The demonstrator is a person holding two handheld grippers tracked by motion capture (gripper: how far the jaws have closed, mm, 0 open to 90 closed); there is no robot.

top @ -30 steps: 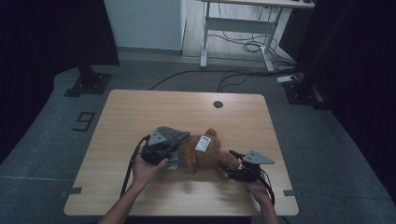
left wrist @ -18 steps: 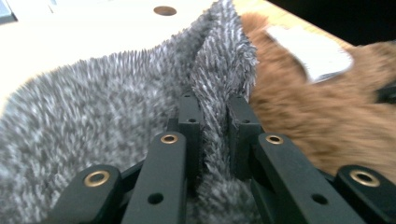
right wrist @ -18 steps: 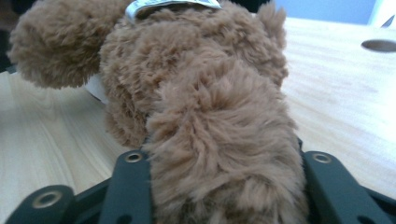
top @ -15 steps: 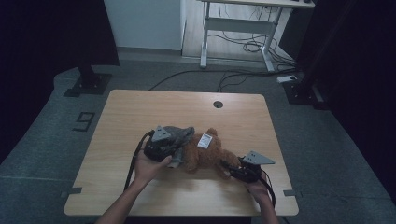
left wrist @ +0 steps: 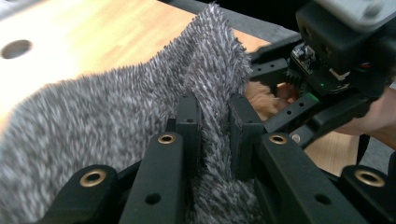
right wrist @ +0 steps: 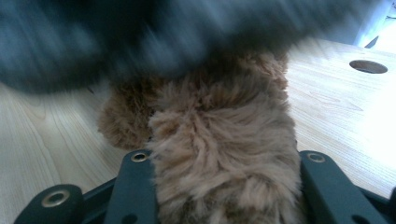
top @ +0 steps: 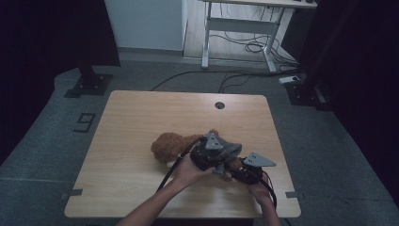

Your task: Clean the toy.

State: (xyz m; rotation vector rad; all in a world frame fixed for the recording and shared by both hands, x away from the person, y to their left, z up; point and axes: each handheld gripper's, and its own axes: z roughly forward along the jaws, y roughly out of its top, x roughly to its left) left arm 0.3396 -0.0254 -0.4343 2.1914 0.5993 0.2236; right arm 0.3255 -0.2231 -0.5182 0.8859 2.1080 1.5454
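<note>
A brown plush toy (top: 170, 144) lies on the wooden table (top: 141, 117), right of its middle. A grey fuzzy cloth (top: 230, 150) drapes over the toy's right part. My left gripper (top: 224, 158) is shut on a fold of that grey cloth (left wrist: 140, 107); in the left gripper view the left gripper (left wrist: 212, 126) has the fabric pinched between its jaws. My right gripper (top: 236, 168) sits just right of it, shut on a furry brown limb of the plush toy (right wrist: 224, 140). The fur hides the right gripper's (right wrist: 224, 191) fingertips. The grey cloth (right wrist: 140, 37) hangs blurred above that limb.
A round cable hole (top: 219, 105) sits near the table's far edge. Bare tabletop lies left of and behind the toy. Beyond the table stand a white desk frame (top: 235, 28) with floor cables and a dark stand base (top: 88, 84). The right gripper's body (left wrist: 336, 60) is close ahead in the left gripper view.
My left gripper has carried the grey cloth rightward across the plush toy, up against the right gripper. The toy's brown left part is now uncovered and its white tag is hidden.
</note>
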